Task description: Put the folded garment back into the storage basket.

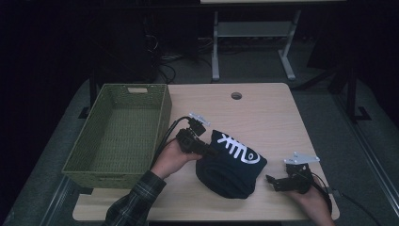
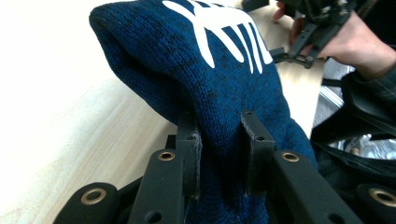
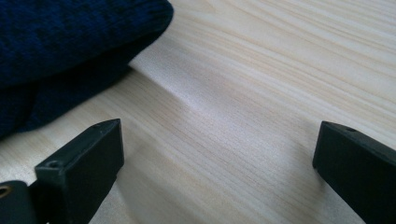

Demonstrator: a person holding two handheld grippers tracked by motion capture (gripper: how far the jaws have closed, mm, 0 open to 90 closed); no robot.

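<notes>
Light-wood table (image 1: 263,113) w/ a round cable hole (image 1: 236,95) near its far edge, standing on grey carpet (image 1: 320,117). Beyond the far edge: grey metal desk frame (image 1: 254,42), tangled cables (image 1: 162,66) on the floor. Rm dim, surroundings nearly black.

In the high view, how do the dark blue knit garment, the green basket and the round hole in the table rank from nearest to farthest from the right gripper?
Measured from the right gripper at the table's near right:
1. Dark blue knit garment, just to its left, not touching.
2. Round hole, at the table's far edge.
3. Green basket, across the table at the left.
</notes>
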